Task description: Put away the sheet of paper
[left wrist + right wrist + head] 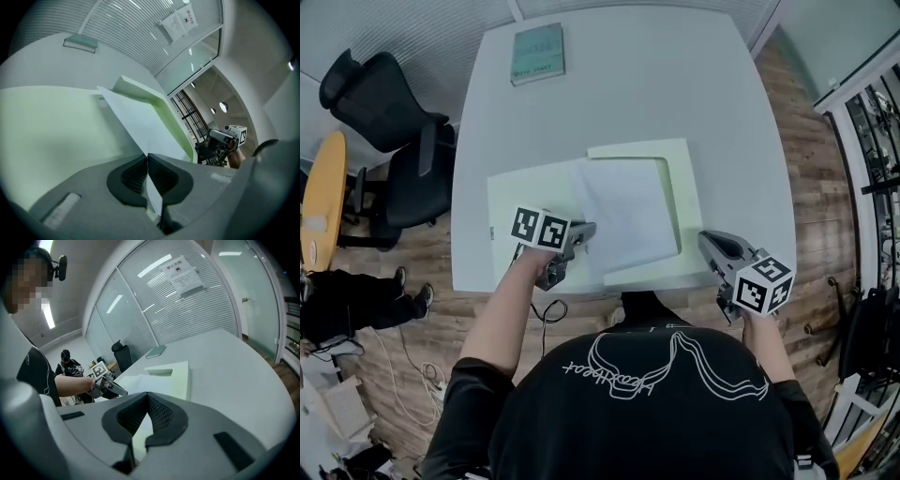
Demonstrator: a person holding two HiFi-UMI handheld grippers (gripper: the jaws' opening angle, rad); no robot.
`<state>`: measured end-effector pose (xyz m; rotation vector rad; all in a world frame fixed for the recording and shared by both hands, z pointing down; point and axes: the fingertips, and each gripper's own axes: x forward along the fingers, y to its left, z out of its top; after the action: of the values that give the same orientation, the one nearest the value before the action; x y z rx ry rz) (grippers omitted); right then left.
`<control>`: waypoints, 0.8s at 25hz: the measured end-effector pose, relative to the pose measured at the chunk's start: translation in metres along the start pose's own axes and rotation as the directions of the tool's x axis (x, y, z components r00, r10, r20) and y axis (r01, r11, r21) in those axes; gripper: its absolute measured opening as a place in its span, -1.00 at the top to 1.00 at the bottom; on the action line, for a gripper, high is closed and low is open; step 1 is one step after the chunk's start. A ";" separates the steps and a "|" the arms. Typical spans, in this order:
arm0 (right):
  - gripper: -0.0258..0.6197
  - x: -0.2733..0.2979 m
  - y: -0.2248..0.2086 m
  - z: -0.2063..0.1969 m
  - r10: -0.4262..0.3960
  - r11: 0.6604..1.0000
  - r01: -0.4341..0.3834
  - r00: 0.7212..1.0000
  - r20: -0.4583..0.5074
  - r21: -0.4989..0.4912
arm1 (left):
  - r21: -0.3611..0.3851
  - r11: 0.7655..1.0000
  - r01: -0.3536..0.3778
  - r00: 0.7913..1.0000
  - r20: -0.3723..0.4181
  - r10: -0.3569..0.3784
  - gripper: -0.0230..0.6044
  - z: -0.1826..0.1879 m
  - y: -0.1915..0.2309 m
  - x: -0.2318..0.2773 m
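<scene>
Left gripper (148, 157) jaws pinched tight on the near edge of the sheet of paper (136, 122), which runs ahead over the open green folder (51, 131). Right gripper (147, 393) closed, empty, well aside. Best to lay the sheet flat, squared inside the folder, before release.

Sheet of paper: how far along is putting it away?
Done: the folder lies open on the table. In hand: the left gripper pinches the sheet over it; the right gripper is closed at the folder's edge. Left: lay the sheet flat inside, close the folder.
</scene>
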<state>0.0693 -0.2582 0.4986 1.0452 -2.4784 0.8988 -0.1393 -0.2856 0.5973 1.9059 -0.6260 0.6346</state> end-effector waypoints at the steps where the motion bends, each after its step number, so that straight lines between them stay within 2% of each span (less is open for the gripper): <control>1: 0.89 -0.001 -0.002 -0.001 -0.003 1.000 0.003 1.000 0.001 0.003 | 0.001 1.000 0.007 1.000 -0.004 -0.007 0.90 0.001 -0.002 0.004; 11: 0.89 -0.004 -0.013 -0.006 -0.017 0.999 0.017 1.000 0.004 0.032 | -0.006 0.999 0.034 0.999 -0.027 -0.035 0.90 0.009 -0.011 0.030; 20: 0.89 -0.004 -0.018 -0.006 -0.020 0.999 0.020 1.000 0.002 0.045 | -0.067 0.996 0.053 0.999 0.006 -0.053 0.90 0.015 -0.009 0.045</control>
<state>0.0858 -0.2618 0.5091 1.0840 -2.4564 0.9514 -0.0981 -0.3029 0.6160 1.8551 -0.5900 0.5691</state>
